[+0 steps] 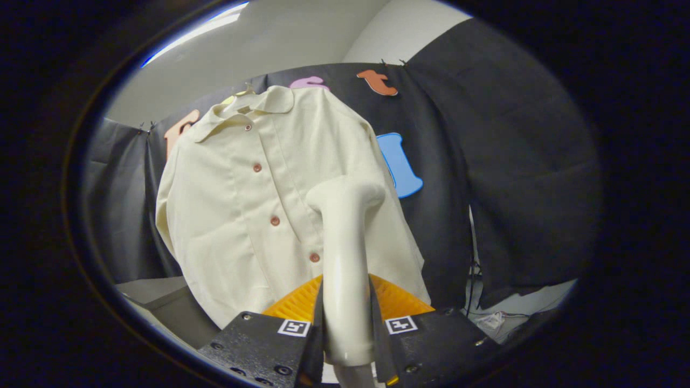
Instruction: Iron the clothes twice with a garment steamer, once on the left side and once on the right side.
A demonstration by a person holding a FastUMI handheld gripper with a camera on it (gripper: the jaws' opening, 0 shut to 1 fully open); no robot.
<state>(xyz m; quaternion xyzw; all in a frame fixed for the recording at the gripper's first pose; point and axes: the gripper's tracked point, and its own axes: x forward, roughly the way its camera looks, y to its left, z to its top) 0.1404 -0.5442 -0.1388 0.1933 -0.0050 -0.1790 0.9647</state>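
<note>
No readable words, brand names or numbers appear anywhere. The only signs are two small square black-and-white fiducial markers: the left marker (294,327) and the right marker (401,324), one on each side of the gripper (345,323), whose fingers are clamped on the garment steamer (345,258) handle.

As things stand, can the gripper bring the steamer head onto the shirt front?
Probably yes: the gripper is shut on the steamer, whose head sits just before the hanging shirt, with nothing between them.
</note>
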